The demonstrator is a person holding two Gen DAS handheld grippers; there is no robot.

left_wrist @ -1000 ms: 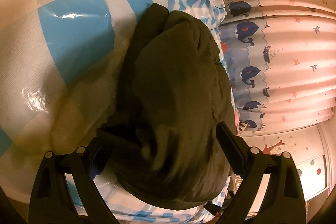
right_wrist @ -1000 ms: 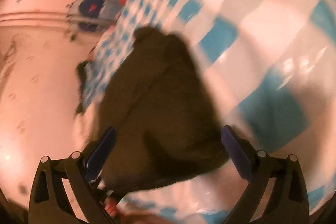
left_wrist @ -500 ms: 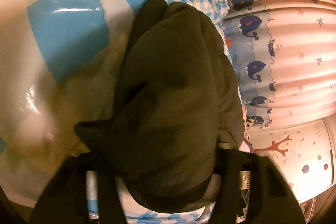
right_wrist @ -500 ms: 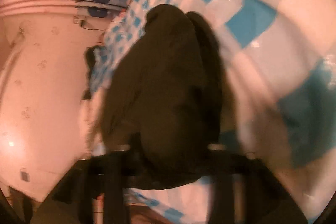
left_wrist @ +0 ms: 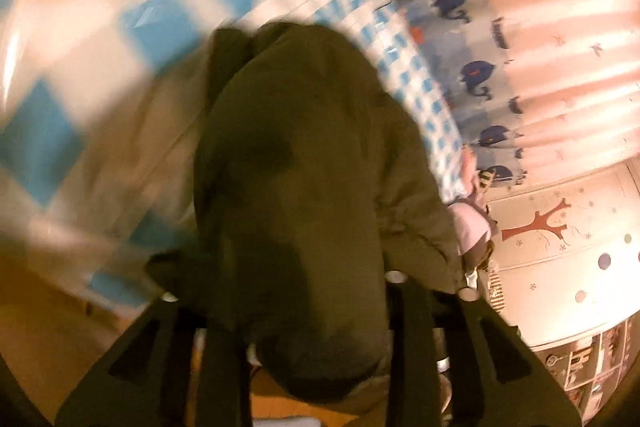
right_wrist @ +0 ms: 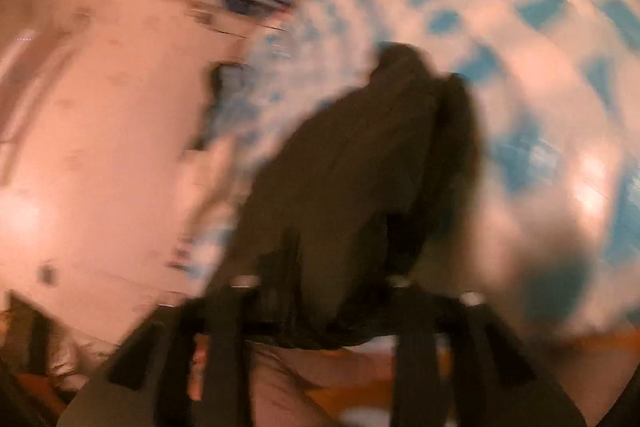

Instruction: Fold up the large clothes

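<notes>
The dark garment (left_wrist: 304,187) trails up off the checked bed (left_wrist: 52,143), its near hem bunched in both grippers. The jaws are easing apart on the left gripper (left_wrist: 296,311) and the right gripper (right_wrist: 320,291), so the cloth could slip and spoil the fold. Only the left view shows the whale curtain (left_wrist: 520,67) sharply; the right is smeared.

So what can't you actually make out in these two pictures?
- Left wrist view: the left tool's tips, buried under the dark garment.
- Right wrist view: the right tool's tips, hidden by the same cloth and motion blur.
- Checked sheet: pattern smeared by blur.
- Garment type: too bunched to tell.
</notes>
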